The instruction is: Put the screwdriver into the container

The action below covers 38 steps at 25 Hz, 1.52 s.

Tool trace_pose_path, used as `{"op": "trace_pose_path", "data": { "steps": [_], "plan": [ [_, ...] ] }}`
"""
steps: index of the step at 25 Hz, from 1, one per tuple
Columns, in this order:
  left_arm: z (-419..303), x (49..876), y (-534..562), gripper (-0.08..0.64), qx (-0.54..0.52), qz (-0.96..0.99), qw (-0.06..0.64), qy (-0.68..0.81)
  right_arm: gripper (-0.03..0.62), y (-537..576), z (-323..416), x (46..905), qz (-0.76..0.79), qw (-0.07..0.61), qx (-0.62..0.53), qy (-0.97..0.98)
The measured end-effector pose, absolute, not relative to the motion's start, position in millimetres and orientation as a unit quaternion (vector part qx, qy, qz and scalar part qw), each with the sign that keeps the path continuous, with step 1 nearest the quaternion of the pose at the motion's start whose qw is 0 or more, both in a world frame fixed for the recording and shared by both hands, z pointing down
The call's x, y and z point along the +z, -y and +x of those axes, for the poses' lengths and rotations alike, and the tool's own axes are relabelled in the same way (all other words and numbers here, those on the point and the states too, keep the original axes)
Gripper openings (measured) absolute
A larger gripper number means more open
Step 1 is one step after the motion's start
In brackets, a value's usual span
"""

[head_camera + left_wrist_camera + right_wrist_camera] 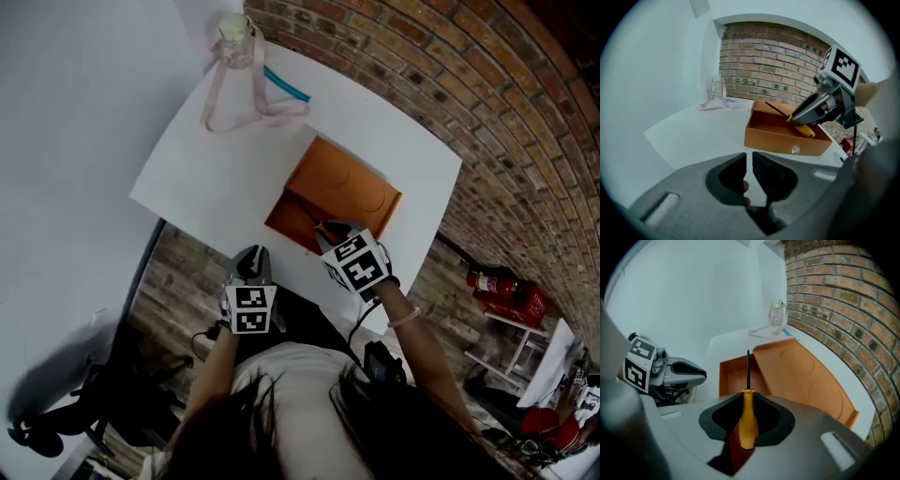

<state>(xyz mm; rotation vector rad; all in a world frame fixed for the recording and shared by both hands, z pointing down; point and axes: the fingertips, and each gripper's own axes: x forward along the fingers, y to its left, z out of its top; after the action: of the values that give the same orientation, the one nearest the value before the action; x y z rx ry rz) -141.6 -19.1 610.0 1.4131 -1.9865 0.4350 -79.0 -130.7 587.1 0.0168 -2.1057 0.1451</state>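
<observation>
Above the orange box-shaped container, the right gripper clamps the yellow-handled screwdriver, its black shaft pointing into the open container. Before the container's front wall, the left gripper holds nothing, jaws nearly together.

**A plain workroom with a brick wall**

An indoor workroom or studio is shown, though its exact trade cannot be told. One side is closed by an exposed red-brick wall and the adjoining side by a smooth white wall. The floor is laid in weathered wooden planks. A white table is set in the corner where the two walls meet. Red fire extinguishers are kept at a white rack near the foot of the brick wall, which suggests a workplace. What appears to be the dark wheeled base of an office chair is seen by the white wall.
</observation>
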Motion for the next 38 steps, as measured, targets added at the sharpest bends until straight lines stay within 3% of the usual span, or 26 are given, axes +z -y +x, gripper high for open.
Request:
{"op": "trace_pose_path", "data": {
  "steps": [19,38],
  "plan": [
    [-153,610,6,0.015,0.163,0.511,0.33,0.777,0.077,122,-75,632,-0.026,0.575,0.067,0.815],
    [-157,612,-6,0.003,0.157,0.499,0.338,0.783,0.078,117,-77,640,-0.037,0.589,0.072,0.804]
  ]
}}
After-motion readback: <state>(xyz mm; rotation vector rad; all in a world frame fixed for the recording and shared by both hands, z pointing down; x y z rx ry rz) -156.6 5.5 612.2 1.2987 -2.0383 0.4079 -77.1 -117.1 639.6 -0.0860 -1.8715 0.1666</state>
